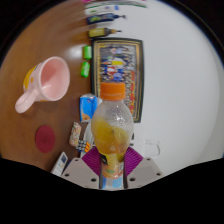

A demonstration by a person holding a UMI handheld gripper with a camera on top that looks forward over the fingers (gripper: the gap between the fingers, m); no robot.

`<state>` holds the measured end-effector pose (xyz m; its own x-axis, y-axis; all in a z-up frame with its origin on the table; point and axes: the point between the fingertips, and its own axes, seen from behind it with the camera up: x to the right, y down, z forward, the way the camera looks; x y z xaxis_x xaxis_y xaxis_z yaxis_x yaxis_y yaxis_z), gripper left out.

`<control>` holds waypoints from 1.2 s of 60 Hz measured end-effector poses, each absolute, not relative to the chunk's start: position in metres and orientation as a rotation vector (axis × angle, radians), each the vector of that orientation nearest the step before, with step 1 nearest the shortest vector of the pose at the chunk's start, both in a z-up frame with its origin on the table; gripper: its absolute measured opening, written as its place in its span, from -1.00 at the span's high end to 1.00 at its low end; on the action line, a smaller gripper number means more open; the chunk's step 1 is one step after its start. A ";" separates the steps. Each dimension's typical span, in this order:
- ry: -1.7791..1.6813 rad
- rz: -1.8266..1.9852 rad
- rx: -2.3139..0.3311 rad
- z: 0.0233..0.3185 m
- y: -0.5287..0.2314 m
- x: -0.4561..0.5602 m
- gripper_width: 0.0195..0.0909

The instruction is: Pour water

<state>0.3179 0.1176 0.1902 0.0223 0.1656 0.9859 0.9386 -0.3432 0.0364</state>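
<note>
Orange-capped bottle [113, 125] of yellowish liquid clenched in gripper [110, 162], pink pitcher [44, 82] beyond on table [30, 125]

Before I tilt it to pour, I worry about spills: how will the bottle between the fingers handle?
The bottle looks mostly full of orange liquid, so probably heavy. Its clear, smooth wall may slip between the gripper pads. Tall and narrow, it could tip easily if released.

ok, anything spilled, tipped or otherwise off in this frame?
No spill visible. The gripper is shut on the bottle, which has an orange cap and yellowish liquid inside, so it hardly looks like plain water. The pink mug sits empty-looking on the table, to one side beyond the fingers.
</note>
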 end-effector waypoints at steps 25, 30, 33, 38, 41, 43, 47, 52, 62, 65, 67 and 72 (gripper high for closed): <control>-1.511 -1.664 -1.429 0.143 0.155 0.283 0.80; -1.474 -1.614 -1.442 0.152 0.155 0.279 0.80; -1.409 -1.538 -1.501 0.158 0.152 0.279 0.80; -1.239 -1.346 -1.650 0.164 0.145 0.287 0.81; -1.116 -1.211 -1.720 0.167 0.141 0.290 0.80; -1.025 -1.129 -1.757 0.173 0.138 0.293 0.81; -0.841 -0.929 -1.826 0.180 0.133 0.296 0.80; -0.601 -0.667 -1.904 0.180 0.129 0.300 0.81; -0.200 -0.224 -2.008 0.140 0.123 0.319 0.80; -0.145 -0.163 -2.017 0.124 0.126 0.323 0.80; -0.120 -0.138 -2.023 0.113 0.127 0.327 0.80; -0.067 -0.076 -2.037 0.086 0.129 0.331 0.80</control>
<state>0.3313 0.1294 0.0863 0.9964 0.0143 0.0831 0.0807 -0.4502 -0.8893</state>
